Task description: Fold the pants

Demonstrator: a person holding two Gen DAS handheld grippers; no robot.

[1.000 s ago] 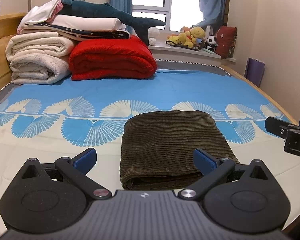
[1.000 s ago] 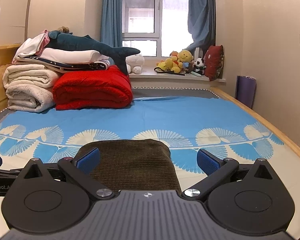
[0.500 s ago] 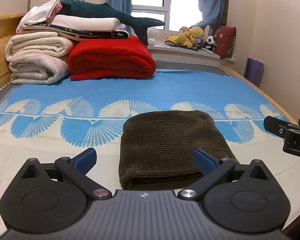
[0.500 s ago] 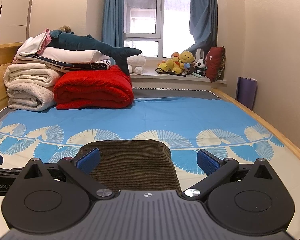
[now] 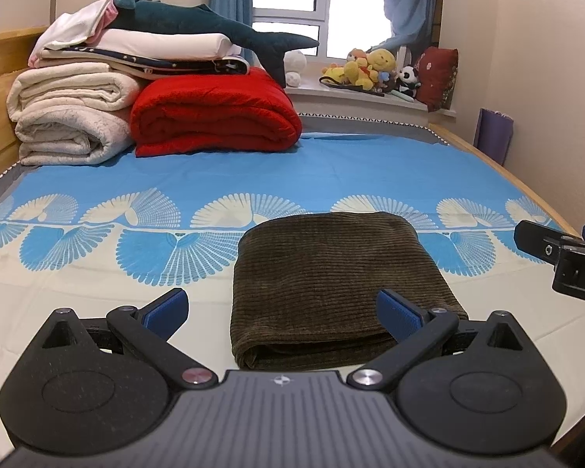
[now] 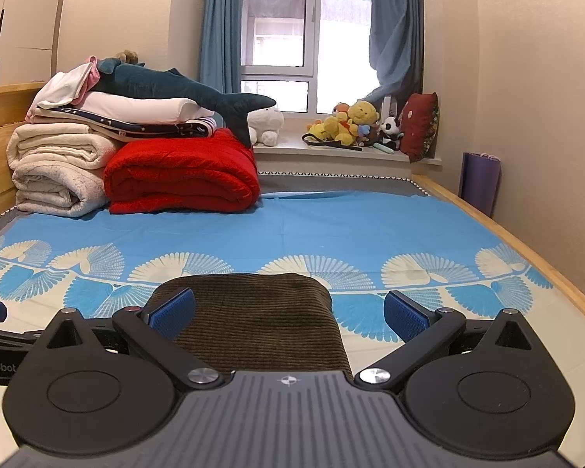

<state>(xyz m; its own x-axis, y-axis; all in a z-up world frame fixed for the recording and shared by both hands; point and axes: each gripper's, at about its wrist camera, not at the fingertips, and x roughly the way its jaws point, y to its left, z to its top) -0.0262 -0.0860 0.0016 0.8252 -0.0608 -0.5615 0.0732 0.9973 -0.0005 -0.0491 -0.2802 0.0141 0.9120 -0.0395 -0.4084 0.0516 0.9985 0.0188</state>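
1. The dark olive-brown corduroy pants (image 5: pixel 339 284), already folded into a thick rectangular bundle, lie flat on the blue bed sheet with the cream fan pattern (image 5: pixel 331 171). Take that bundle as your landmark.

2. Your left tool (image 5: pixel 282 308) sits at the bundle's near edge and a little to its left. Its blue-padded fingers are spread wide and hold nothing: the left pad is over bare sheet, the right pad over the bundle's near right corner.

3. Your right tool (image 6: pixel 288 310) sits at the same near edge but offset to the right. Its fingers are also spread and empty, the left pad over the corduroy and the right pad over sheet beyond the bundle's right side.

4. The bundle's long axis runs straight away from both tools, toward the red folded blanket (image 5: pixel 214 113) at the far end of the bed. The rounded fold faces you; the far edge also looks rounded.

5. Both tools look about equally near, each beside one near corner.

6. By my judgement the folding looks finished; any further fold would carry the near edge away from you along that axis.
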